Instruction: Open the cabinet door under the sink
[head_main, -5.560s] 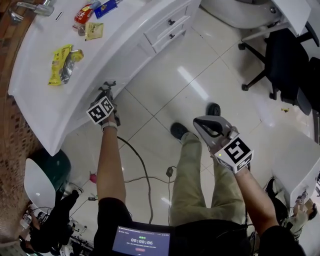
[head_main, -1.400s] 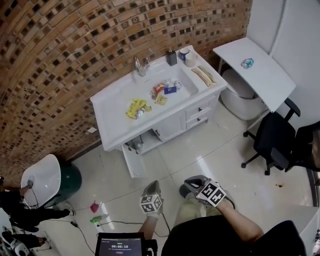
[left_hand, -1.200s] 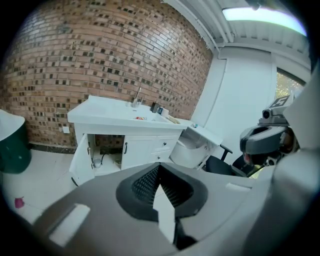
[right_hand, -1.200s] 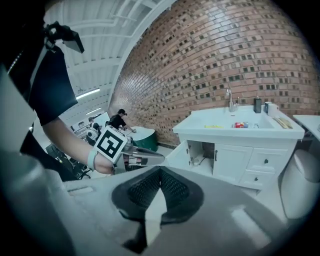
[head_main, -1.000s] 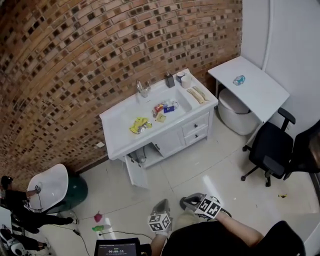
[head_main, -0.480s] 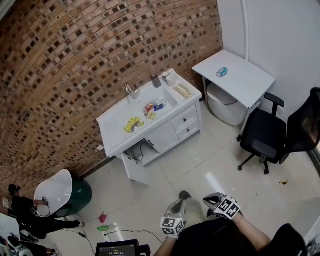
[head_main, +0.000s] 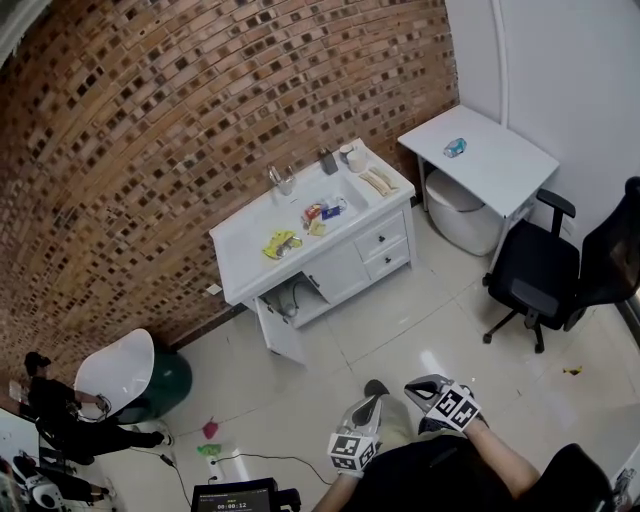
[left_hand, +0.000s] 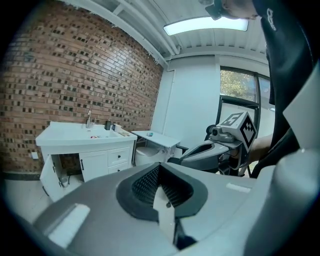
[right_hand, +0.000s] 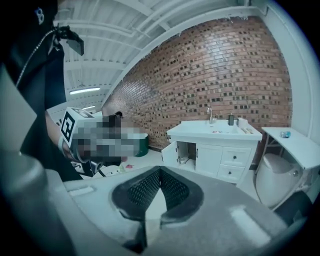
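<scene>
- Since the door (head_main: 283, 336) under the sink (head_main: 350, 198) already stands swung out from the white cabinet (head_main: 345, 268), the task looks done. The cabinet sits against the brick wall, well apart from both claws.
- Left claw (head_main: 373, 403): jaws drawn together, nothing between them. It is held low near the person's body and aims roughly toward the cabinet.
- Right claw (head_main: 412, 384): jaws likewise closed on nothing, just beside the left one.
- Handling, judged: the door is a stiff, flat, hinged panel. It is likely light and swings freely, so a small pull should do. Its painted face looks smooth and probably slippery, so pinching the bare face would be poor.
- Where to hold, judged: the free vertical edge away from the hinge, or a handle if there is one. The closed neighbouring door (right_hand: 208, 161) shows a thin dark vertical pull near its edge.
- Hard to make out: no view shows a handle on the open door, which is small and edge-on in the head view.
- Inside the opening (right_hand: 186, 152) something pale, perhaps pipework, shows, but it is too small to name.
- The packets on the tabletop (head_main: 245, 252) are only coloured specks.
- Door hinges are not visible.
- The cabinet's lower right is partly cut off by the left claw's body in the left gripper view.
</scene>
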